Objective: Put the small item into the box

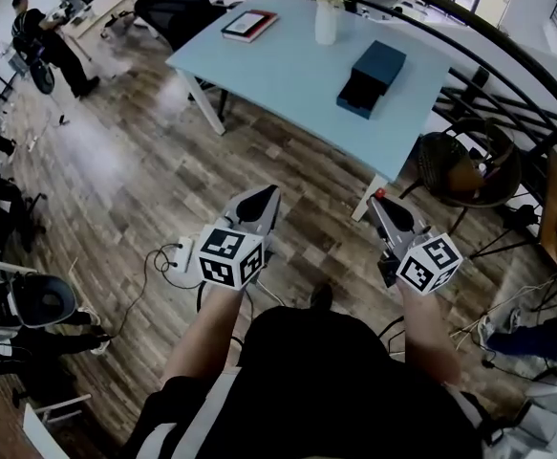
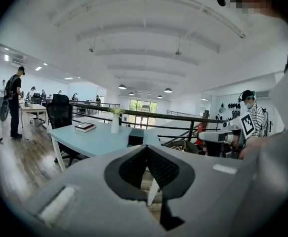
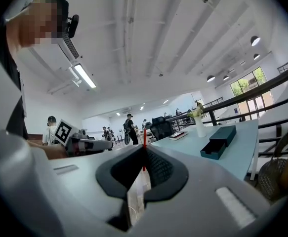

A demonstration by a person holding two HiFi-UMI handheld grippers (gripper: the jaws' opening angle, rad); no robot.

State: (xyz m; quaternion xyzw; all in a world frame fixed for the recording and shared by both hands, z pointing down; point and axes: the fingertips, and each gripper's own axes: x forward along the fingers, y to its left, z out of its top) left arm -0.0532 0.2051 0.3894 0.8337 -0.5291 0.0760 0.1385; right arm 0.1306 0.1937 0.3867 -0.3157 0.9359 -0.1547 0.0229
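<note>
On the desk [image 1: 288,84] the box [image 1: 372,77] lies right, the vase [image 1: 326,19] behind it to the left, the book [image 1: 249,25] further left; before the desk, the small item [image 3: 144,152] sits between the right hand-held gripper's [image 1: 381,204] jaws

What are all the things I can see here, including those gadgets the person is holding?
table: one, light blue, ahead on the wooden floor
box: one, dark teal, drawer pulled out, on the table's right part
vase: one, white with pale flowers, on the table's far side
book: one, red-edged, on the table's far left
office chair: one, black, behind the table
wicker chair: one, brown, right of the table
bystander: one, in black, far left
small item: one, red, thin, pinched in the right gripper
left gripper: one, grey, jaws together, empty
right gripper: one, grey, shut on the small item
</note>
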